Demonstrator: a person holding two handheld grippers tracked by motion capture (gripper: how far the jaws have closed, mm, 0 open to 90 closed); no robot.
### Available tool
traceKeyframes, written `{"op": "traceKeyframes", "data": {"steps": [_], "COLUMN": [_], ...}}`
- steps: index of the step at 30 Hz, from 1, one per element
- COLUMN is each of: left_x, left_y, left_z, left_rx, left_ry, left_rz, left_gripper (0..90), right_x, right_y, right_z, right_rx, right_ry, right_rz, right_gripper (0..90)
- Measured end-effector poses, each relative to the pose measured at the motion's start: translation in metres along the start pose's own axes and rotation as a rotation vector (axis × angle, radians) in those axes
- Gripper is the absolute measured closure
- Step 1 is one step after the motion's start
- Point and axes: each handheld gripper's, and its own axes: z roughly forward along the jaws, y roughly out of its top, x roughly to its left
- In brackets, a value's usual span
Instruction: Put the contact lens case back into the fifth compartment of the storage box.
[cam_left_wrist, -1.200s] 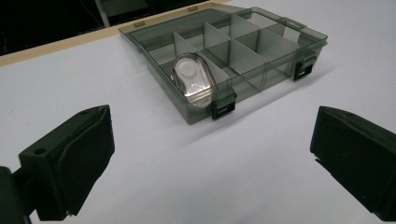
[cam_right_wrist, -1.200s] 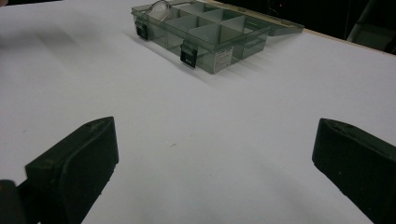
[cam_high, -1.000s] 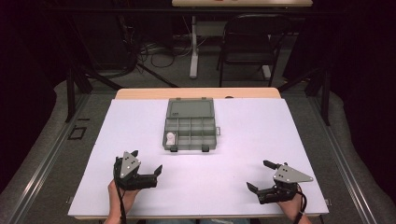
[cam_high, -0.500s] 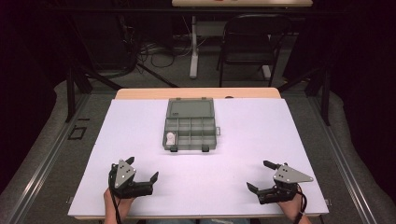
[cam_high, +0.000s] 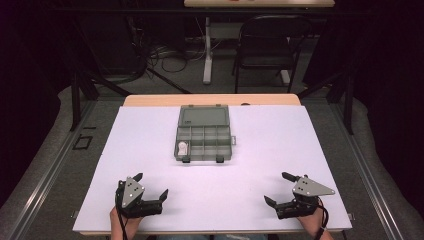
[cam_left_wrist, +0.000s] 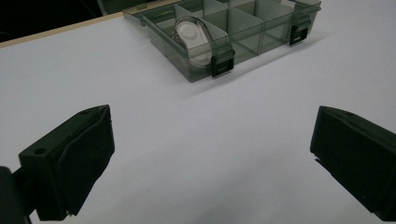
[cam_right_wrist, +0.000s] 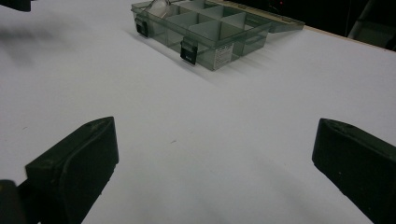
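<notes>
A grey see-through compartment box (cam_high: 203, 140) lies open at the middle of the white table, its lid (cam_high: 204, 116) folded back toward the far side. A white rounded object (cam_high: 183, 148) rests in its near-left compartment, and it appears closer in the left gripper view (cam_left_wrist: 192, 41). My left gripper (cam_high: 151, 185) is near the front left edge, open, with nothing between its jaws (cam_left_wrist: 210, 154). At the front right my right gripper (cam_high: 276, 188) stands open too, empty (cam_right_wrist: 212, 158). Both are well short of the box (cam_right_wrist: 201, 32).
The white sheet (cam_high: 260, 145) covers most of the table; a wooden strip (cam_high: 210, 100) shows at the far edge. Behind the table stand a dark chair (cam_high: 267, 45) and a table leg with cables (cam_high: 207, 50) on the floor.
My left gripper has drawn back toward the front edge and a little to the left. The right gripper has stayed where it was.
</notes>
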Motion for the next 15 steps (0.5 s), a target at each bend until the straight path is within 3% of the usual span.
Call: {"op": "traceKeyframes", "data": {"steps": [15], "left_x": [0.0006], "left_y": [-0.0040], "left_z": [0.0039], "left_rx": [-0.009], "left_ry": [-0.003], "left_rz": [0.015], "left_gripper": [0.0], "right_x": [-0.0003], "right_y": [-0.0010], "right_z": [0.0003], "right_rx": [0.004], "right_ry": [-0.002], "right_rz": [-0.004], "right_gripper": [0.1]}}
